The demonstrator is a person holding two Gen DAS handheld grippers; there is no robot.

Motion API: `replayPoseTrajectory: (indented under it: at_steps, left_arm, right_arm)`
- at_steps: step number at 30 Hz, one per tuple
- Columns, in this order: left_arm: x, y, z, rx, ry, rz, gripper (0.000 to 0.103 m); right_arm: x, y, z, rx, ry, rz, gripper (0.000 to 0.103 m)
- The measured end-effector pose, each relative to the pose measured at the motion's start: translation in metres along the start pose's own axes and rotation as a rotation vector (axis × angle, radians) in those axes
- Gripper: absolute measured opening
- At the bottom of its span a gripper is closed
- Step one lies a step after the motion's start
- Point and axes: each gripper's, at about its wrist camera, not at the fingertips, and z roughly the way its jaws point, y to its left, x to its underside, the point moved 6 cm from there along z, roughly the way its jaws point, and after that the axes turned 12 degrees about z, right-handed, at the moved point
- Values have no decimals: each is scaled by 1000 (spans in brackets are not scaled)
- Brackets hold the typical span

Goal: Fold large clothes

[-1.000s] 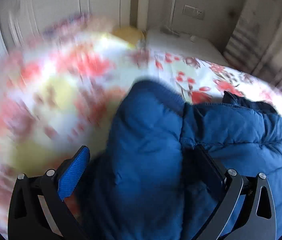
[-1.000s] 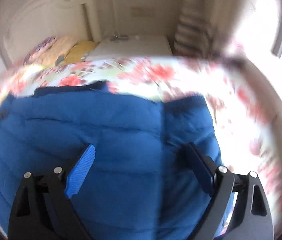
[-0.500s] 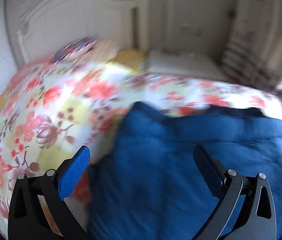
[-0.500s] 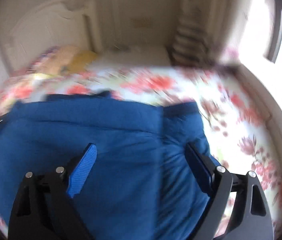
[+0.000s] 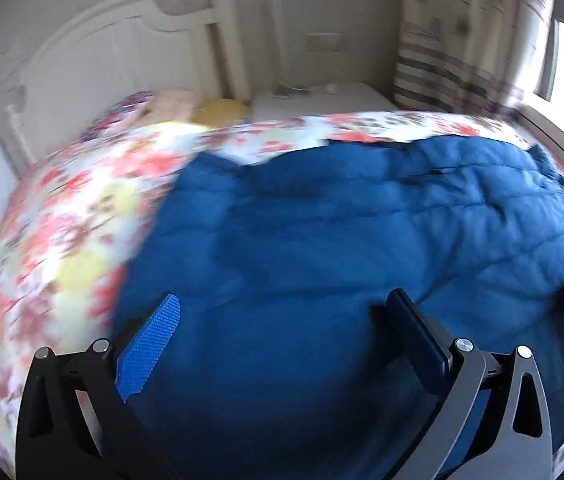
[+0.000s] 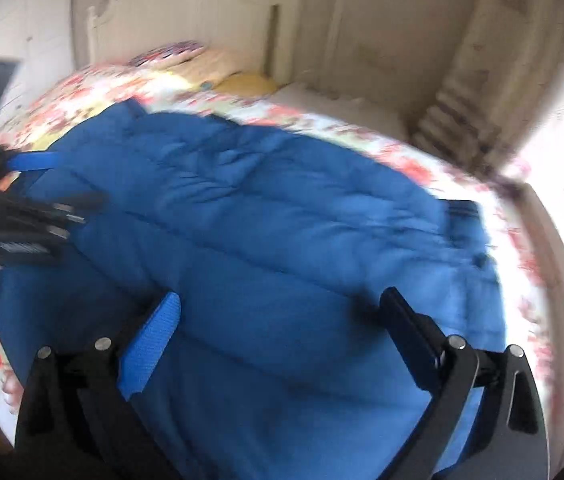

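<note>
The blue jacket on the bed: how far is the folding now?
Done: the blue jacket lies in a compact block on the flowered bedspread, no sleeve sticking out. In hand: nothing; the left gripper and right gripper hang open above it. Left: maybe one more fold; blur hides the edges.
</note>
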Motion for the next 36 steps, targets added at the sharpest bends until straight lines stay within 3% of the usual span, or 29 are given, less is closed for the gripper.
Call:
replayPoseTrajectory:
  at_steps: [2, 4, 7, 12, 15, 18, 20, 23, 26, 29, 33, 35, 36]
  left_arm:
    - [23, 28, 3, 9, 27, -74, 99]
    - [42, 46, 5, 88, 20, -161, 99]
    - [53, 51, 9, 121, 15, -201, 99]
    - [48, 45, 5, 61, 49, -208, 99]
    - [43, 35, -22, 13, 33, -193, 99]
    - [35, 2, -55, 71, -53, -138, 99]
    - [33, -27, -63, 97, -67, -60, 99]
    - [42, -63, -51, 93, -22, 44, 99]
    - [50, -66, -42, 99, -15, 41, 99]
    - [52, -53, -46, 114, 3, 20, 99]
    - [65, -9, -58, 15, 9, -60, 99]
    - [79, 10, -54, -37, 49, -83, 99]
    - [86, 17, -48, -4, 62, -109, 99]
  right_arm:
    - [14, -29, -5, 2, 13, 68, 99]
    - [30, -56, -6, -54, 12, 157, 99]
    - [39, -64, -1, -89, -13, 167, 100]
    - [35, -63, -2, -47, 27, 169, 101]
    - [31, -51, -26, -27, -22, 160, 96]
    - [29, -18, -50, -99, -75, 100, 96]
    - [35, 10, -54, -151, -64, 34, 96]
    - [55, 47, -42, -167, -28, -77, 97]
    - [72, 54, -25, -122, -33, -125, 99]
    - [70, 42, -32, -129, -9, -109, 98]
    - [69, -2, -57, -49, -57, -18, 98]
    - [77, -30, -60, -23, -50, 54, 98]
    - [86, -44, -55, -21, -28, 88, 99]
